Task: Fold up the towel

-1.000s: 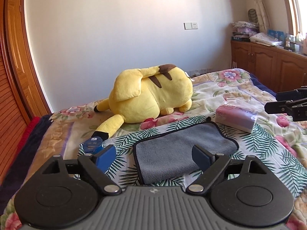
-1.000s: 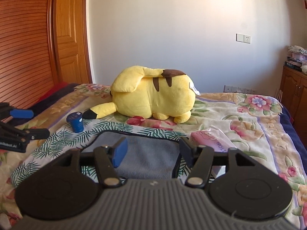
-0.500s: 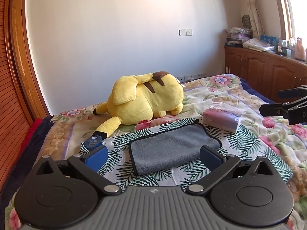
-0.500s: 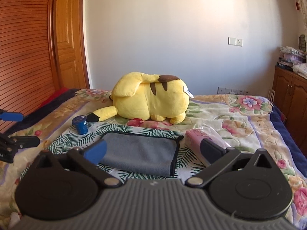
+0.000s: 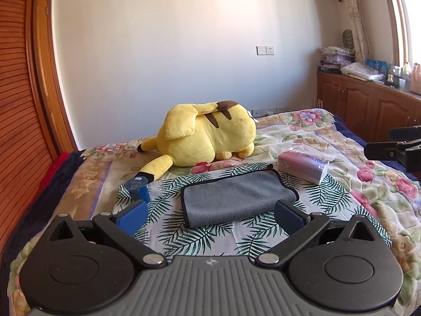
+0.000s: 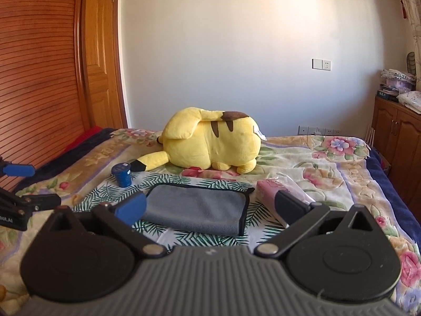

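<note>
The left gripper (image 5: 209,217) had a ribbed grey body with a small pale logo, two round black discs, black link arms with silver pivot screws, and blue pads (image 5: 131,217). The right gripper (image 6: 210,209) looked alike: grey ribs, black discs, silver screws, one bright blue pad (image 6: 131,208), the other shadowed.

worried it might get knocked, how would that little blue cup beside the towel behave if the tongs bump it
The blue cup stands upright on the soft quilt, so it would probably tip easily. Being round, it may roll once down. It looks small, so likely light.
</note>
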{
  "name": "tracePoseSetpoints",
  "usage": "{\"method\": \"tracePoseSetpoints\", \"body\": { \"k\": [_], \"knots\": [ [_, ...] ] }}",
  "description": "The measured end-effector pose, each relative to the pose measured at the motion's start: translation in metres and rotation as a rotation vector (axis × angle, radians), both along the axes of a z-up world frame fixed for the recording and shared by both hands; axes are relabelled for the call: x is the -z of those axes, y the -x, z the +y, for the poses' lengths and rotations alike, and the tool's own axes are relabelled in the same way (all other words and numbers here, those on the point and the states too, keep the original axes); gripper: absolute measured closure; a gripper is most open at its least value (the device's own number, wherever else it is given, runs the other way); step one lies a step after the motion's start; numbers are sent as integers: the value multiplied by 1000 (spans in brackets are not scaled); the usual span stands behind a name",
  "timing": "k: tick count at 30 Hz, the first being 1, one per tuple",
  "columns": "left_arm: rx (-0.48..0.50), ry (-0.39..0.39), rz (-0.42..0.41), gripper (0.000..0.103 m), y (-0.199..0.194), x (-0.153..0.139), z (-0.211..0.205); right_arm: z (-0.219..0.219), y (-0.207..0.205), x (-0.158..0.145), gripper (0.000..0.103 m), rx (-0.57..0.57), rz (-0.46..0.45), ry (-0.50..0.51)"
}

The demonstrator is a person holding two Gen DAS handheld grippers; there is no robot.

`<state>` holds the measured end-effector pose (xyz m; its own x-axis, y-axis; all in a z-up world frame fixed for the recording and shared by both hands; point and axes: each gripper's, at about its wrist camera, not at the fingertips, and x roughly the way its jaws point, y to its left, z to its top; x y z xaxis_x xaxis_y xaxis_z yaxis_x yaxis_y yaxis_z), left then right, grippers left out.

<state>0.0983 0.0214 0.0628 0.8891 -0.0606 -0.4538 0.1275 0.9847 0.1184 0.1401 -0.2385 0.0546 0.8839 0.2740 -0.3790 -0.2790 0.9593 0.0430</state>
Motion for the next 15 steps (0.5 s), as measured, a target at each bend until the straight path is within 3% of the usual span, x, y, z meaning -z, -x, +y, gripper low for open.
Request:
{"method": "tracePoseSetpoints", "body": {
  "k": [15],
  "knots": [
    [-32,-6,-14,16,37,23,-12,9,35,18,0,2,14,-29]
  ]
}}
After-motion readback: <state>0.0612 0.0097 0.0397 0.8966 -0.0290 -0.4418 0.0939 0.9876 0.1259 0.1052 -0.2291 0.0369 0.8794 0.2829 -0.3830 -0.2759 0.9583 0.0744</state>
